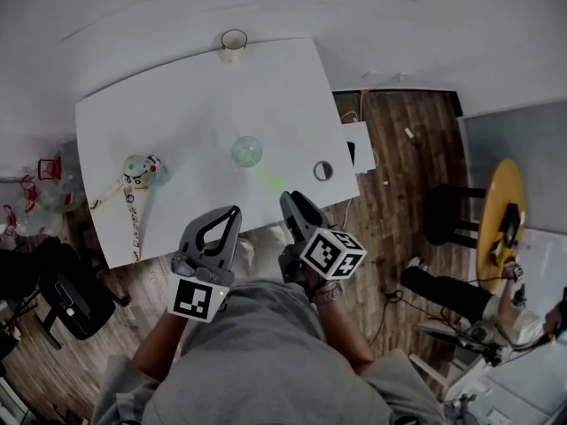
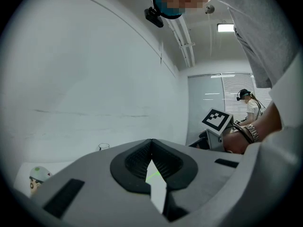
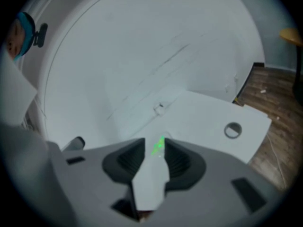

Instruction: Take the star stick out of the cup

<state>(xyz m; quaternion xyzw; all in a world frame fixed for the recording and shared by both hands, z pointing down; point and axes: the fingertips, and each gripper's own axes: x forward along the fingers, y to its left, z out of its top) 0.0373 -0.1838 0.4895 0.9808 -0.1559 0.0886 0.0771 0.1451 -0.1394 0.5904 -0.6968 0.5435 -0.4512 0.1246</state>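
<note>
Grey moulded plastic forms both tools, which are held low over the near edge of the white rectangular counter, with bare forearms reaching out from a grey shirt. The left hand-held gripper points forward and up toward the pale wall. Its ribbed black pads meet at the tips with only a slim diamond of light behind them, and nothing is between them. The right hand-held gripper angles in toward the counter's middle, its jaws a narrow gap apart and empty. Each carries a white cube printed with black square marker patterns, which have no readable lettering. Ahead of the right one sits a round translucent green-tinted cup. The pale green star stick shows only as a faint glowing streak just beside it on the near side, and I cannot tell if it rests in the cup. A clear glass tumbler stands at the far edge. A small grey ring lies near the right edge, and a round-headed toy figure lies at the left. The floor is dark wood planking.
</note>
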